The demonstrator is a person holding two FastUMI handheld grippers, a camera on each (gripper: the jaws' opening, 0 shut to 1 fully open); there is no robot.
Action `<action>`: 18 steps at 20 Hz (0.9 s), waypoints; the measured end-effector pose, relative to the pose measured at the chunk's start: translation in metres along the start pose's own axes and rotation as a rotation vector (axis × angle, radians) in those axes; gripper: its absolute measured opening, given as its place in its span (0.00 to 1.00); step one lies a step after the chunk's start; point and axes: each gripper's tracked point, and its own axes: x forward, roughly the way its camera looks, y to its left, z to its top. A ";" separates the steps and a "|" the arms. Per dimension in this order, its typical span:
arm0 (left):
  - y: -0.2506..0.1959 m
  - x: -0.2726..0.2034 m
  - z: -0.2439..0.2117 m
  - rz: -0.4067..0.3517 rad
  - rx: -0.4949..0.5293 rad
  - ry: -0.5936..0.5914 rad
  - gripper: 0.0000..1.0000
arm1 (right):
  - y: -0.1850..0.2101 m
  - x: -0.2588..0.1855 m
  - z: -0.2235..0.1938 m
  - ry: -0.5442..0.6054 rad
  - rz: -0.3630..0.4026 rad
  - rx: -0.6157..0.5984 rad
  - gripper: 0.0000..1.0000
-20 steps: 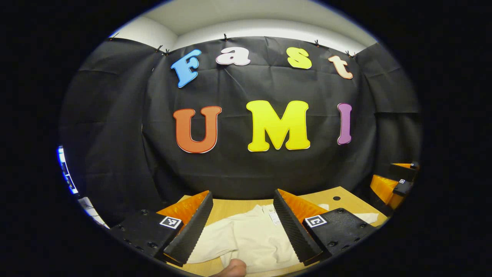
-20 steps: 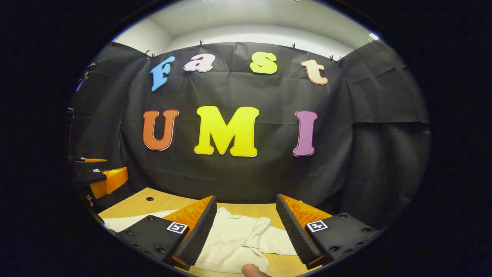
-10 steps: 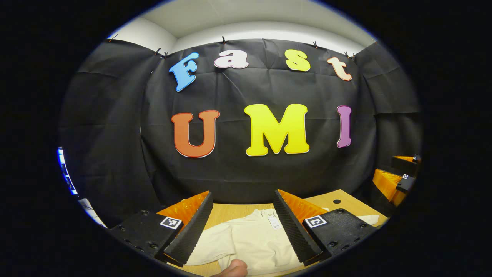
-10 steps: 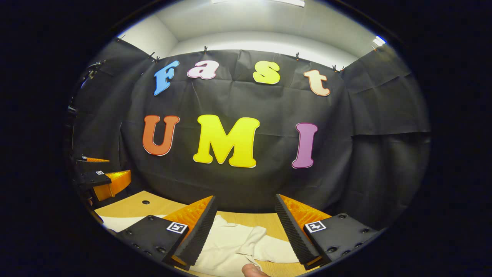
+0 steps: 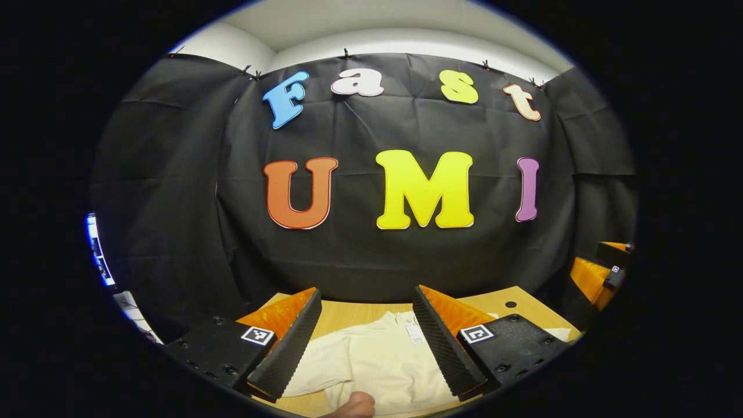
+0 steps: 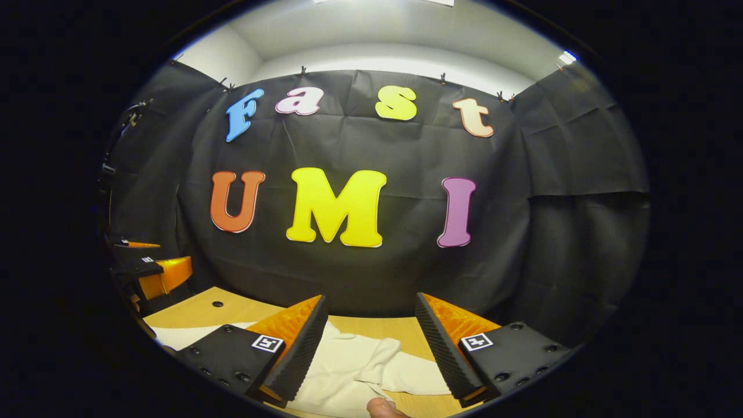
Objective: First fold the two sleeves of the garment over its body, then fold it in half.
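Note:
A cream garment (image 5: pixel 374 363) lies flat on the wooden table (image 5: pixel 348 313), its collar with a small tag facing the far wall. My left gripper (image 5: pixel 367 337) hovers above the garment's body, open, nothing between its fingers. In the right gripper view the same garment (image 6: pixel 348 371) shows a rumpled sleeve (image 6: pixel 400 371) lying out to the right. My right gripper (image 6: pixel 369 342) is held above that sleeve, open and empty. Each gripper also appears at the far edge of the other's view: the right gripper (image 5: pixel 598 273) and the left gripper (image 6: pixel 145 270).
The table's back edge meets the black cloth wall. A small dark hole (image 5: pixel 510 304) marks the tabletop near the far right corner, also visible as a hole (image 6: pixel 217 303) in the right gripper view. A fingertip (image 5: pixel 357 403) shows at the bottom of each view.
Both cameras wavered slightly, tilting up and back down. The garment lies as before and both grippers stay open above it.

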 end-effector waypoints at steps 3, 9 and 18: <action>0.000 -0.003 0.003 0.028 0.004 -0.012 1.00 | -0.031 0.009 -0.028 0.058 -0.041 0.036 0.94; -0.013 -0.009 0.010 0.056 -0.045 -0.012 1.00 | -0.157 0.032 -0.118 0.200 -0.265 0.008 0.95; -0.030 -0.028 0.012 0.167 -0.015 0.007 1.00 | -0.282 0.039 -0.316 0.638 -0.373 0.136 0.95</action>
